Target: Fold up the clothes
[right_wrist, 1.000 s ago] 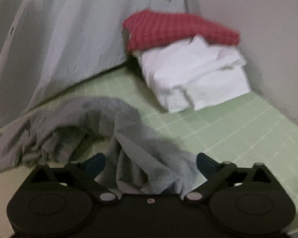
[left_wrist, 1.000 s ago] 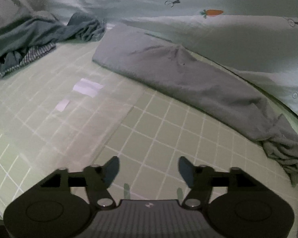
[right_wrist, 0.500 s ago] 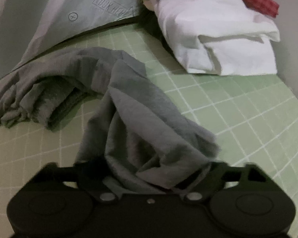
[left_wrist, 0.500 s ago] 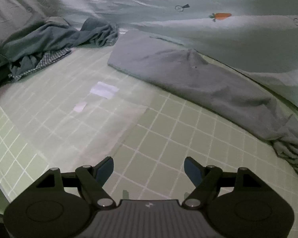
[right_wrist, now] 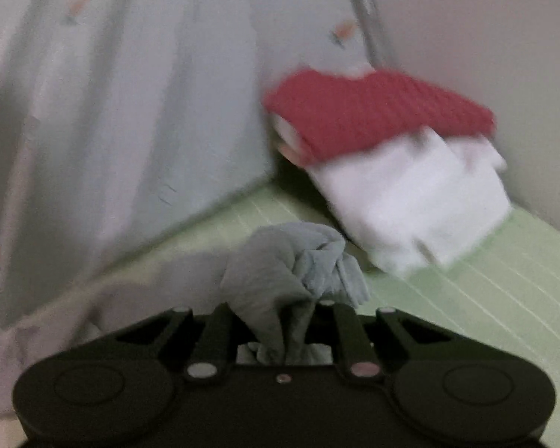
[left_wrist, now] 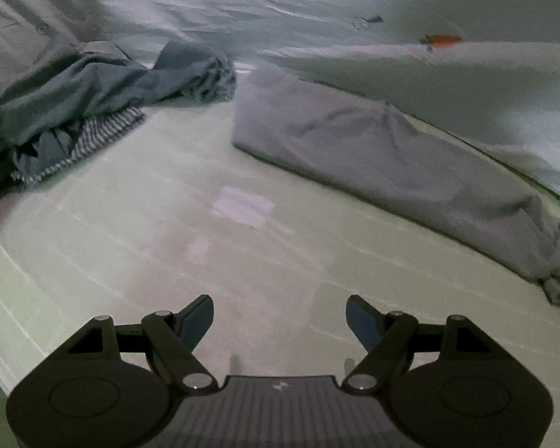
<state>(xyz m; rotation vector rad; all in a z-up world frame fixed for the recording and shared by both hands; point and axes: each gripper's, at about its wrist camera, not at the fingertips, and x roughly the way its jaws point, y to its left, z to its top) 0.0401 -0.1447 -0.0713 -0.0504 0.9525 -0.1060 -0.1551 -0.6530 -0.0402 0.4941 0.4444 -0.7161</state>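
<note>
My left gripper (left_wrist: pixel 279 319) hangs over the green mat (left_wrist: pixel 138 246) with its fingers spread wide and nothing between them. Beyond it, to the right, the grey garment (left_wrist: pixel 384 153) lies in a long band across the mat, its far edge against the pale sheet (left_wrist: pixel 354 7), its right end bunched near the frame's edge. At far left sits a heap of blue-grey clothes (left_wrist: pixel 93 82) with a striped piece (left_wrist: pixel 97 138) tucked under its near side, well apart from the grey band. My right gripper (right_wrist: pixel 280 321) is closed on the grey garment (right_wrist: pixel 291 265): the fingers are drawn in tight and a wad of the cloth stands up between them, puffing out just above the tips. The right view is blurred, so I can't say for sure whether the cloth trailing off to the left still touches the mat (right_wrist: pixel 485 280). Far right of that wad, a white stack (right_wrist: pixel 410 201) rests on the mat in the corner with a red cloth (right_wrist: pixel 373 112) on top, against the sheet (right_wrist: pixel 130 93).
</note>
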